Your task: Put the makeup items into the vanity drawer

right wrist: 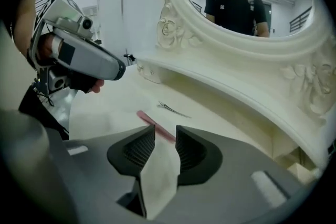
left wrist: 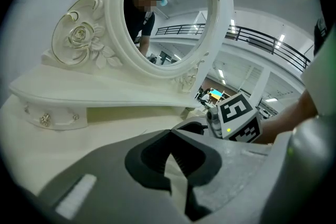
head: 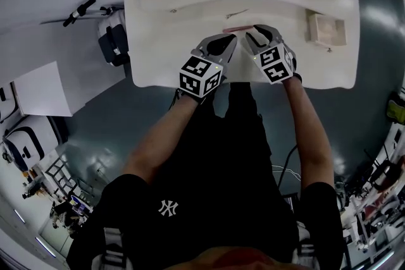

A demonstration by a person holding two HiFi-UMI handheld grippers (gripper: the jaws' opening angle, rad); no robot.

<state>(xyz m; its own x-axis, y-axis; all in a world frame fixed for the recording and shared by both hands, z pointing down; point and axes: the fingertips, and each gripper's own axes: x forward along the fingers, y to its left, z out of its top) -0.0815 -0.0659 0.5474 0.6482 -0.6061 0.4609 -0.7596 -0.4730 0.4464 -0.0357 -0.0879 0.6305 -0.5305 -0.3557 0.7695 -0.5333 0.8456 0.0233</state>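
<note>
A thin pink makeup stick [head: 238,28] lies on the white vanity top [head: 158,47], just left of my right gripper [head: 256,30]. In the right gripper view the stick [right wrist: 149,120] runs away from the jaws. Its near end sits at the gap between them, and the pads do not press on it. My right gripper [right wrist: 165,132] is open. My left gripper [head: 228,41] hovers close beside it over the front of the vanity. Its fingertips meet in the left gripper view [left wrist: 170,136], with nothing between them. A small closed drawer with a knob [left wrist: 46,119] sits under the mirror shelf.
A metal hair clip [head: 237,13] lies behind the stick, also seen in the right gripper view [right wrist: 173,109]. A small pale item [head: 172,10] lies at the back left. A square box [head: 326,30] stands at the right. The ornate mirror [left wrist: 163,13] rises behind.
</note>
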